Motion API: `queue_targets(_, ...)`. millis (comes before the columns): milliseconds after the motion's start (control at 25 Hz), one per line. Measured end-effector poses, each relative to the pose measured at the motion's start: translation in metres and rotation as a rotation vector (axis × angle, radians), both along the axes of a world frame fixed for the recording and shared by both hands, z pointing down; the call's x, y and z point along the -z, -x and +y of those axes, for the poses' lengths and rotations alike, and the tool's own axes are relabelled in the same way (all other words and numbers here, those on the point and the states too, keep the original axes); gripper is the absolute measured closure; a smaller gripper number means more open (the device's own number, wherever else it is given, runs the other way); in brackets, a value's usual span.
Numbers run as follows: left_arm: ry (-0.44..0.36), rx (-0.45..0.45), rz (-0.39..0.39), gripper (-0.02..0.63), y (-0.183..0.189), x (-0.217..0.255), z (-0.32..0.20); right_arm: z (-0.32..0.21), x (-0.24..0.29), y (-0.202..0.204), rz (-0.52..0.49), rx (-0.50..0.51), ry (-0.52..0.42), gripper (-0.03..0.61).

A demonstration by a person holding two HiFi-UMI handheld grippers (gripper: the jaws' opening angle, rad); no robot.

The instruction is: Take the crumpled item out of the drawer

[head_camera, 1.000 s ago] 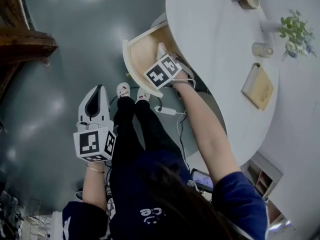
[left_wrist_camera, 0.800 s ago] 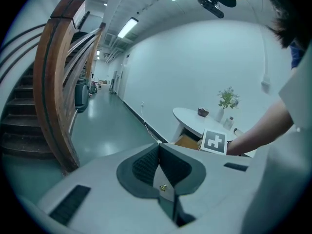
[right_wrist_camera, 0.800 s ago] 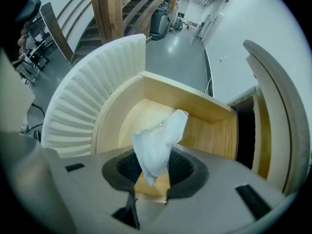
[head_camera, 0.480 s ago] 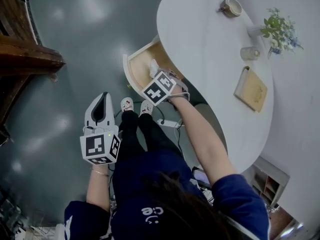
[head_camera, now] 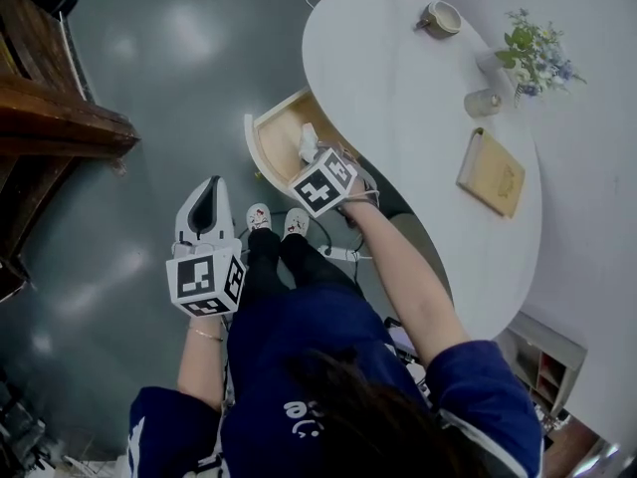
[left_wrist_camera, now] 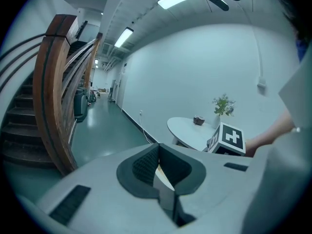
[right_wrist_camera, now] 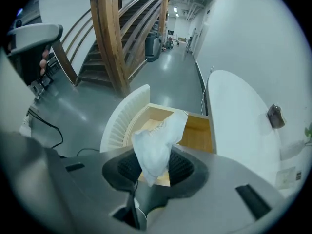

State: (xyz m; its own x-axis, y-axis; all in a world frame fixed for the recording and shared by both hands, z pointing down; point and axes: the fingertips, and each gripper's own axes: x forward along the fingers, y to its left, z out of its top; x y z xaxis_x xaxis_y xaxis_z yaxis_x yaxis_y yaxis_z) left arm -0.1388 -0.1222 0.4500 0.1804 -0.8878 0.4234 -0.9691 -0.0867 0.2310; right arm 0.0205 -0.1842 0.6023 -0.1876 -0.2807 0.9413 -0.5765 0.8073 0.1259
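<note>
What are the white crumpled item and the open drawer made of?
The white crumpled item looks like thin tissue paper or soft cloth, matte: it creases and droops in the right gripper. The open drawer looks like light wood or wood-look board inside; its curved front is white and ribbed, perhaps painted.

The crumpled item is thin, soft white tissue or cloth. The drawer shows pale matt wood inside and a ribbed white front. Tabletop: smooth matt white. Floor: glossy grey.
</note>
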Motion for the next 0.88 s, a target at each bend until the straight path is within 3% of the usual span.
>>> queue_targets(360,-0.007,-0.037,-0.007,0.611,-0.03,0.017,0.009,0.021,0.036,0.0,-0.06,0.068,-0.04,0.449)
queue_targets(880,-0.073,-0.095,-0.022,0.61,-0.061,0.052,0.002,0.026,0.099,-0.011,-0.175,0.025,-0.166,0.449)
